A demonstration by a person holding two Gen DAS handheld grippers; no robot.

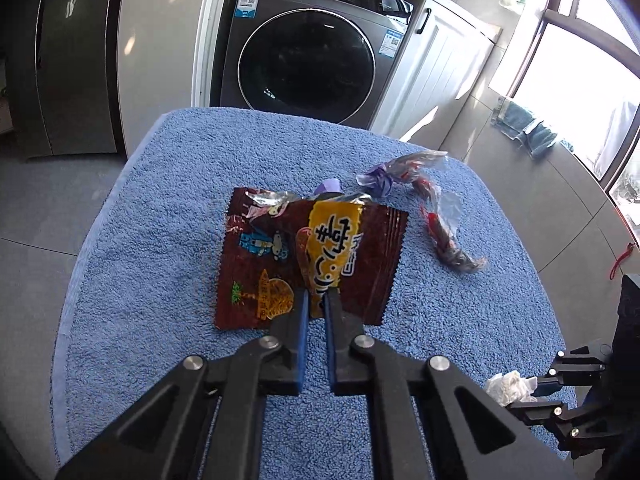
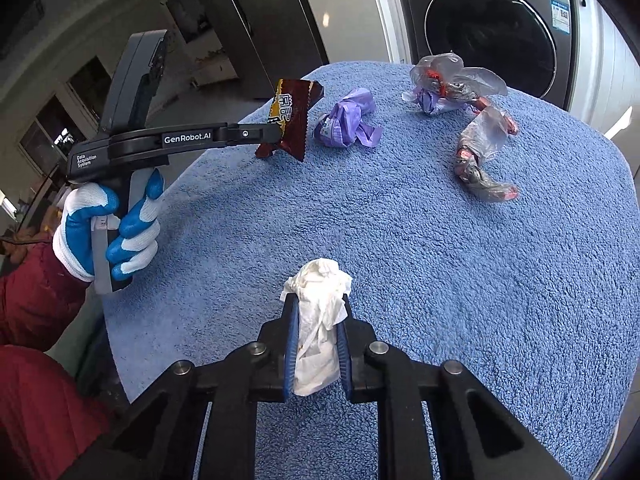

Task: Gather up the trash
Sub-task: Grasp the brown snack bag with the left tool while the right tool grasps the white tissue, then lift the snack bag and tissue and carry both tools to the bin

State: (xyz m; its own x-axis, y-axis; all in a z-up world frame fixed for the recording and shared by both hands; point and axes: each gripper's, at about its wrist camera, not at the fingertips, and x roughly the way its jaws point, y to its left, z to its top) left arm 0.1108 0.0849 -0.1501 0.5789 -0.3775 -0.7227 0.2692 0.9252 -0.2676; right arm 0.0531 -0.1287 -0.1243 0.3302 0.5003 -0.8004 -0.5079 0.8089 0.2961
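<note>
The washing machine (image 1: 306,56) carries "Haier"; the left gripper (image 2: 276,134) carries "GenRobot.AI" and "Data Acquisition System" on its side.

Laundry corner, tiled grey floor (image 1: 516,184), sun patches across it. Dark grey front-loading washing machine (image 1: 308,60) set in a white surround, round black door, stickers on its face. White panelled cabinet (image 1: 444,76) just right of it, dark handle. Tall dark grey refrigerator (image 1: 60,60) to the left. Brown-framed window (image 1: 576,64) on the right, glare strong. Blue terry towel (image 1: 168,240) covers the work surface. Denim cloth (image 1: 524,124) lies crumpled below the window.
</note>
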